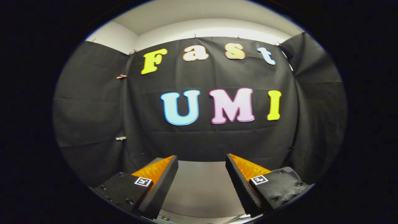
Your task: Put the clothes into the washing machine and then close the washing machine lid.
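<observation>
Gripper point(202, 174) fingers apart, empty, above pale counter point(200, 186), facing booth wall. Clothes likely soft, light; pinch bunched fold.

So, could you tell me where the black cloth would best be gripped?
Probably its bottom edge, from straight in front: the cloth hangs flat, so only that edge above the table offers a pinch. The gripper is open, fingers empty, pointing at it.

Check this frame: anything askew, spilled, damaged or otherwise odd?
Nothing stands out. The claw is open with nothing between its fingers, pointing at the black cloth wall over a pale, bare-looking surface. The cloth is creased but hangs intact from its clips.
</observation>
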A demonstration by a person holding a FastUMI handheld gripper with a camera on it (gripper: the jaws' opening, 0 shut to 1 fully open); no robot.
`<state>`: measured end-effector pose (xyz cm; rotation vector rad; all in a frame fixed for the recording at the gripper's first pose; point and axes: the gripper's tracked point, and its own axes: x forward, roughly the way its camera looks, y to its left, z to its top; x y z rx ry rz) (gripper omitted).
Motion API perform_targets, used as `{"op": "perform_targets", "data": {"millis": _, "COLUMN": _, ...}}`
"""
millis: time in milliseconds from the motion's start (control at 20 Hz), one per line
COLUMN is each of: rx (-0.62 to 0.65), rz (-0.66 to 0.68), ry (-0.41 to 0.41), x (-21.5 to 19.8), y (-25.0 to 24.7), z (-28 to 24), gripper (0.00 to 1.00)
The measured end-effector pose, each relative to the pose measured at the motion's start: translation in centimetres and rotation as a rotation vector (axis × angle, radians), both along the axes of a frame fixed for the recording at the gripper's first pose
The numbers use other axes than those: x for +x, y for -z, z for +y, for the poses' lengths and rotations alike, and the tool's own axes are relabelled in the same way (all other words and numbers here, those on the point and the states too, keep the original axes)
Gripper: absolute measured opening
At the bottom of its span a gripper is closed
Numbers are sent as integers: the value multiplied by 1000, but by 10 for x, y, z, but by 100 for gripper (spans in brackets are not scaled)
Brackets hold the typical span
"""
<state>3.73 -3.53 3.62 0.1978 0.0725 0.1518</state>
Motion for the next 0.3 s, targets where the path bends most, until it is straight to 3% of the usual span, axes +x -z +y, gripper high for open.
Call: {"op": "perform_targets", "data": {"millis": 300, "rx": -13, "rz": -10, "ry": -89, "x": -43, "y": -14, "z": 74, "gripper": 100}}
